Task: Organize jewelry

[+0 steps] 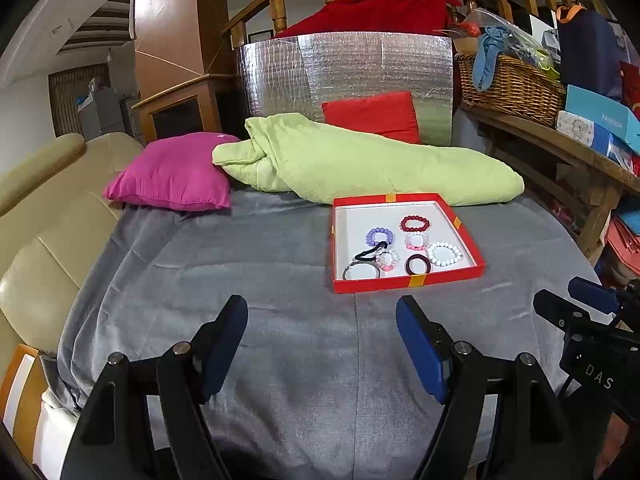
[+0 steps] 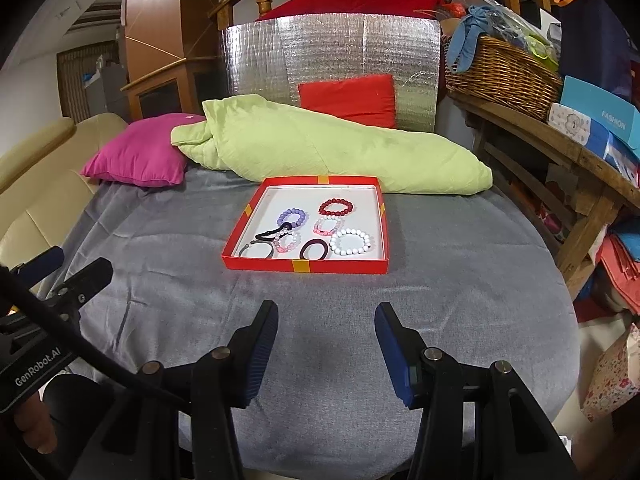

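A shallow red tray [image 1: 408, 283] [image 2: 304, 266] with a white floor sits on the grey cloth. In it lie several bead bracelets and hair ties: a dark red bead bracelet [image 1: 415, 223] [image 2: 336, 207], a purple one [image 1: 380, 236] [image 2: 293, 217], a white one [image 1: 443, 254] [image 2: 351, 241], pink ones [image 2: 328, 226], a maroon hair tie [image 1: 419, 265] [image 2: 314, 249] and black ties [image 2: 269, 234]. My left gripper [image 1: 322, 312] is open and empty, short of the tray and to its left. My right gripper [image 2: 326, 320] is open and empty, short of the tray.
A green folded quilt [image 1: 360, 160], a magenta pillow [image 1: 172, 176] and a red cushion [image 1: 372, 116] lie behind the tray. A beige sofa [image 1: 40, 220] is at left. A wooden bench with a wicker basket [image 1: 512, 84] and boxes is at right.
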The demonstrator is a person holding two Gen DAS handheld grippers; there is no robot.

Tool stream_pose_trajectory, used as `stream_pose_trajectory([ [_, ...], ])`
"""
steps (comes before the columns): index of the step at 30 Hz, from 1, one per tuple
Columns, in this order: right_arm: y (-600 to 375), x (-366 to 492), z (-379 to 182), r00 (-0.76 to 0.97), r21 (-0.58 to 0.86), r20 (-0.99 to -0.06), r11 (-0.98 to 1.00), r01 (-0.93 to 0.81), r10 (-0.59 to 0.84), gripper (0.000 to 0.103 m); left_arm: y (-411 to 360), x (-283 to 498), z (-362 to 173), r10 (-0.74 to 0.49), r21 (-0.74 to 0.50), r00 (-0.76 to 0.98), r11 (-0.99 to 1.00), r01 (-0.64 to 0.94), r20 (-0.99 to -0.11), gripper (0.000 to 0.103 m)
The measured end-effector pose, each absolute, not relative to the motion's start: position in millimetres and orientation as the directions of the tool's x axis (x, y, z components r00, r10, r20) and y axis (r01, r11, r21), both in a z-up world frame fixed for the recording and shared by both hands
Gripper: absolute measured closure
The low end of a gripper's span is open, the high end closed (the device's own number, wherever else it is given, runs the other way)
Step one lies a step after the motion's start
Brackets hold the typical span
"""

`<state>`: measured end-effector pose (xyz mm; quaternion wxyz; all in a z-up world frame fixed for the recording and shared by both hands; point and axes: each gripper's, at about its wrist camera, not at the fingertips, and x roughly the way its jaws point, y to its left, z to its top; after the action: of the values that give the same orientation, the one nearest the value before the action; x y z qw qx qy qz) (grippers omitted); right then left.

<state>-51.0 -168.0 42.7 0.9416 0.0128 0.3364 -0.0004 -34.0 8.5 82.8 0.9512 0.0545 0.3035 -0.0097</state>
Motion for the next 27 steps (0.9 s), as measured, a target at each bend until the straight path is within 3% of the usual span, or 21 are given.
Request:
stream_pose_trajectory([
  [27, -167.1, -26.4, 38.9, 0.765, 0.020, -0.644, 1.000, 0.006, 0.009, 0.048, 8.8, -12.9, 78.3, 0.024, 0.104, 0.807, 0.994, 0.046, -0.590, 0.026],
])
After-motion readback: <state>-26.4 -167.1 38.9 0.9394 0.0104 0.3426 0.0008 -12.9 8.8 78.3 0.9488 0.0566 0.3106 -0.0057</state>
